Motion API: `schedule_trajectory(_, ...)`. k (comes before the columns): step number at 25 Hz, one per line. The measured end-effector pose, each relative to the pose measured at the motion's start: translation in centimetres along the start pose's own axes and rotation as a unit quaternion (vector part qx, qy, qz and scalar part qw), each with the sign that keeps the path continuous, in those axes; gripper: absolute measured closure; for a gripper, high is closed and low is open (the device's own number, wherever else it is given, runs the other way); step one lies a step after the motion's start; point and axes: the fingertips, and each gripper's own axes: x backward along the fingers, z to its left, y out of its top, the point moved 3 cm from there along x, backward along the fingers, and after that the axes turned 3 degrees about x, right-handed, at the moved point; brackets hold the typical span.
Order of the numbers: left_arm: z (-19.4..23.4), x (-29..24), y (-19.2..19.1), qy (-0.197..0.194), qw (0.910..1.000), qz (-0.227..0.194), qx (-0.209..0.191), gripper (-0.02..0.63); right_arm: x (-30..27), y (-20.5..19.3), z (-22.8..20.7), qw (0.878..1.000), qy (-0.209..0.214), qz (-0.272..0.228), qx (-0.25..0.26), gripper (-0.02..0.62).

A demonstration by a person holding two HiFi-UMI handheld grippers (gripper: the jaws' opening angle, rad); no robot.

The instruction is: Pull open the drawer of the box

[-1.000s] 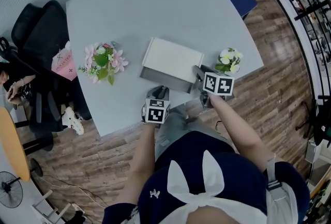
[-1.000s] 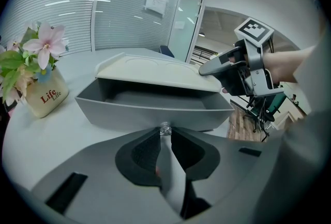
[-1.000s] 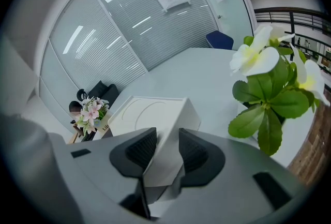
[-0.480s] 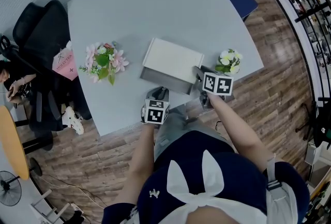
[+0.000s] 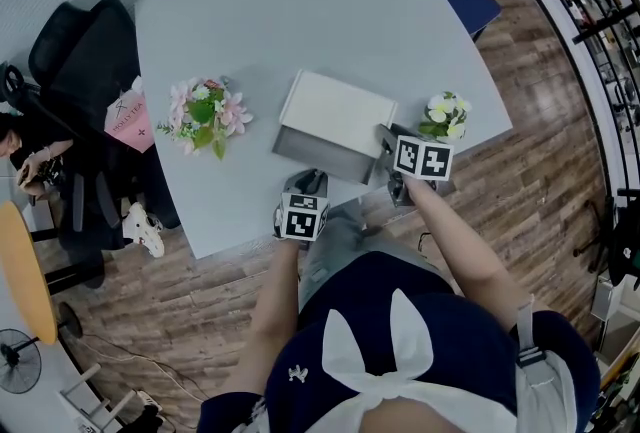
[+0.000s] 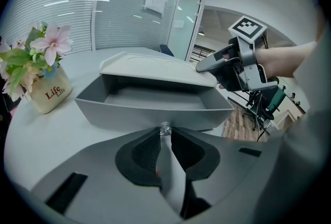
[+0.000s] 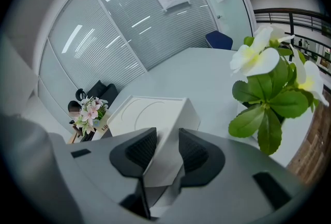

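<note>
Head view, left to right: a black office chair (image 5: 75, 61) and a pink bag (image 5: 127, 119) stand beside the table (image 5: 300, 1), a pot of pink flowers (image 5: 205, 116) sits on it left of the box (image 5: 340, 109), and a white-flowered plant (image 5: 444, 117) sits near the box's right end. The drawer (image 5: 322, 155) stands pulled out toward the person, empty, and the left gripper (image 5: 311, 177) has its jaws narrowed onto the small knob (image 6: 164, 129) on the drawer front. The right gripper (image 5: 386, 137) clamps its jaws on the box's right corner, close beside the plant.

Box (image 5: 338, 111): white lid; drawer (image 6: 155, 109) grey, knob (image 6: 164, 128) clear.
Tabletop (image 5: 300, 1): pale blue-grey.
Left tongs (image 6: 164, 135), right tongs (image 7: 163, 146): grey, black pads, black-and-white square markers.
Flowers (image 5: 203, 113): pink, white, green-leaved; pot (image 6: 50, 92) cream, red lettering.
Second plant (image 5: 443, 116): white blooms, green leaves.
Floor (image 5: 540, 171): brown wood planks.
</note>
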Motion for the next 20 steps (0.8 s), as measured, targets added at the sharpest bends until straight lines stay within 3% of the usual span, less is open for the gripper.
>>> schedule_trajectory(20, -0.1, 1.3, -2.0, 0.000, 1.0000, 0.001, 0.007, 0.528, -0.2, 0.1, 0.0, 1.000, -0.012, 0.007, 0.014, 0.456)
